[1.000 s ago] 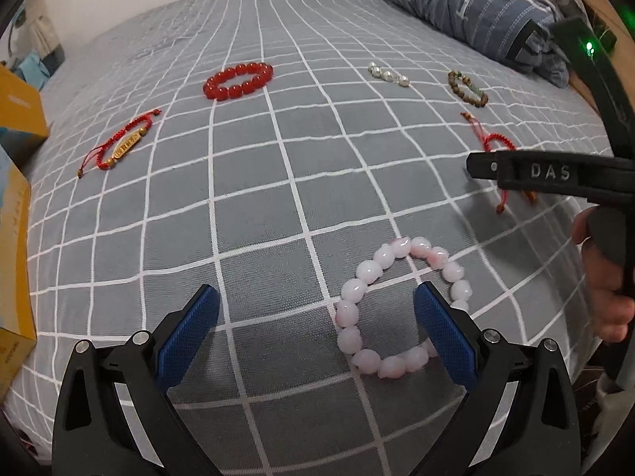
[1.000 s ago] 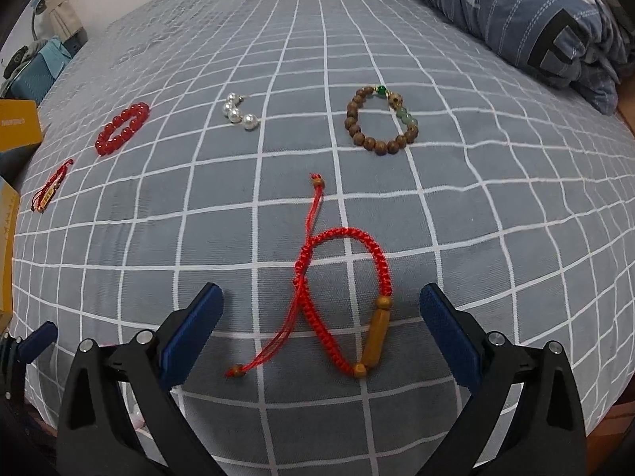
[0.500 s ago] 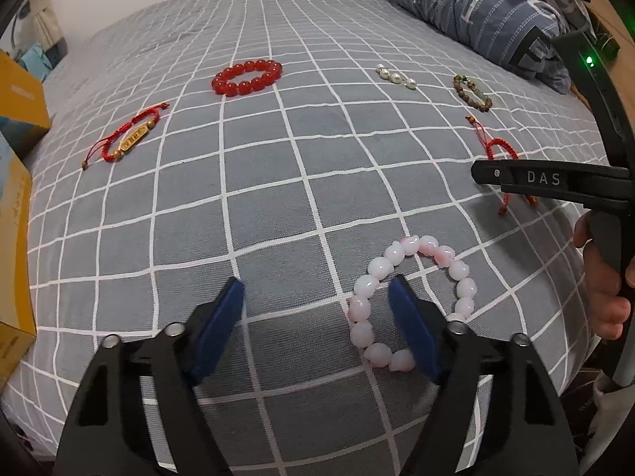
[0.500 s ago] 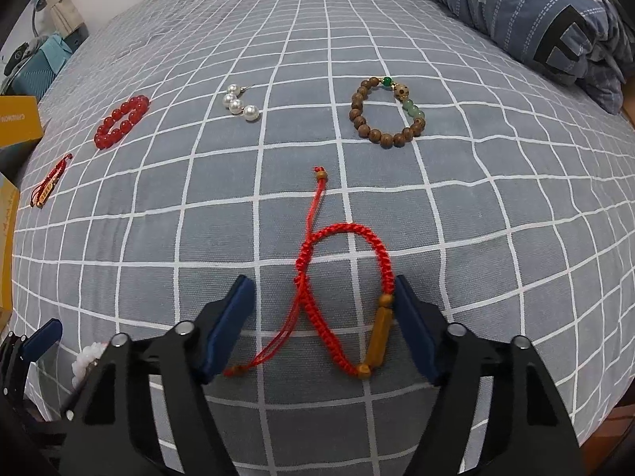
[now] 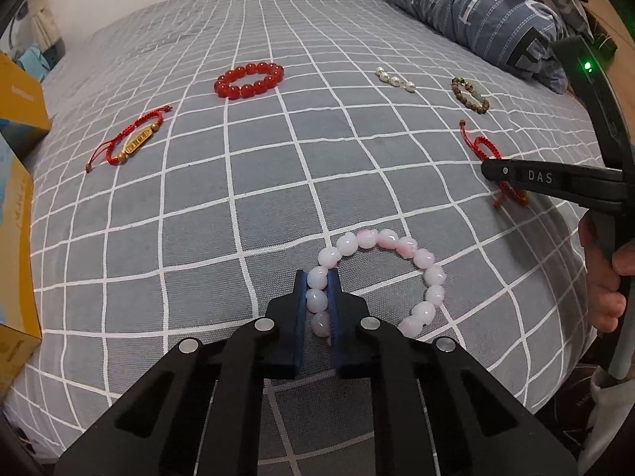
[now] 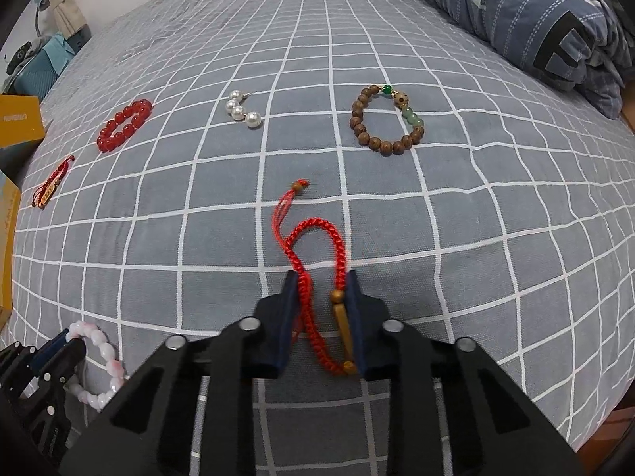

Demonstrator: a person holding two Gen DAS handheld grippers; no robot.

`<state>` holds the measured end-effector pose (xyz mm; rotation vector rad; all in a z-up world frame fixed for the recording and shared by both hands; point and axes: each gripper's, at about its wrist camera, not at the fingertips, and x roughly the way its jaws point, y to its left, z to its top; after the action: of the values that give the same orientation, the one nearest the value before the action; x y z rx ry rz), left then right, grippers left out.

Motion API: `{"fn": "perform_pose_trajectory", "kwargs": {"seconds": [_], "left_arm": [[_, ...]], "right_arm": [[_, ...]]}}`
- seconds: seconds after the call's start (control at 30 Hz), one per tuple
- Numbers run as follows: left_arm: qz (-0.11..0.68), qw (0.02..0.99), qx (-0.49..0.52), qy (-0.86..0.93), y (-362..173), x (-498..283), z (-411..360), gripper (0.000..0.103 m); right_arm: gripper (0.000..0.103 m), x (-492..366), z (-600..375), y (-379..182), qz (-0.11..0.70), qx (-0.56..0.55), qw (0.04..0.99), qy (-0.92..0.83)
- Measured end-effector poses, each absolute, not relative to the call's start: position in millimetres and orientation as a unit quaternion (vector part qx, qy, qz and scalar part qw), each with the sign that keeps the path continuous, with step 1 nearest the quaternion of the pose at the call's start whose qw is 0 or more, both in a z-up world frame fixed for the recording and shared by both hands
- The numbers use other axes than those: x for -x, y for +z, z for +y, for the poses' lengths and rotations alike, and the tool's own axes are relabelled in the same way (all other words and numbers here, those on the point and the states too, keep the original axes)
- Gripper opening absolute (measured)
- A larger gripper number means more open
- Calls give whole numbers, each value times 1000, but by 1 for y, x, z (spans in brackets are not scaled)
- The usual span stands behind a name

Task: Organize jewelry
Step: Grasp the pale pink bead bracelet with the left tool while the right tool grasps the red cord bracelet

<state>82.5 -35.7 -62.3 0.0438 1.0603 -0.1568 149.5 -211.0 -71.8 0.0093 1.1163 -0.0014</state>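
Observation:
My left gripper [image 5: 317, 283] is shut on the near-left beads of a pink bead bracelet [image 5: 426, 261] that lies on the grey checked bedspread [image 5: 278, 182]. My right gripper [image 6: 321, 283] is shut on a red braided cord bracelet [image 6: 317, 238] with a gold tube bead, its loop sticking out past the fingertips. In the right wrist view the left gripper [image 6: 63, 347] and the pink bracelet [image 6: 105, 351] show at the lower left. In the left wrist view the right gripper's finger [image 5: 551, 180] crosses the red cord bracelet [image 5: 482, 148].
On the bed lie a red bead bracelet [image 5: 250, 79], a red cord bracelet with a gold plate [image 5: 133, 142], a short string of pearls [image 6: 240, 109] and a brown wooden bead bracelet [image 6: 383, 123]. Yellow boxes [image 5: 16, 214] stand at the left. A blue duvet [image 6: 535, 16] lies at the back right.
Both grippers went from wide open to shut. The left closed on the pink bracelet's beads, the right on the red cord bracelet. Both moved slightly forward.

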Motion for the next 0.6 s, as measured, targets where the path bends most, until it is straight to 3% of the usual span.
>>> {"fn": "perform_pose_trajectory", "kwargs": {"seconds": [0.13, 0.6], "left_arm": [[495, 865, -15, -78, -56, -81, -34, 9], [475, 876, -4, -78, -41, -77, -30, 9]], "right_arm": [[10, -145, -213, -67, 523, -13, 852, -2], [10, -135, -209, -49, 502, -14, 865, 1]]}}
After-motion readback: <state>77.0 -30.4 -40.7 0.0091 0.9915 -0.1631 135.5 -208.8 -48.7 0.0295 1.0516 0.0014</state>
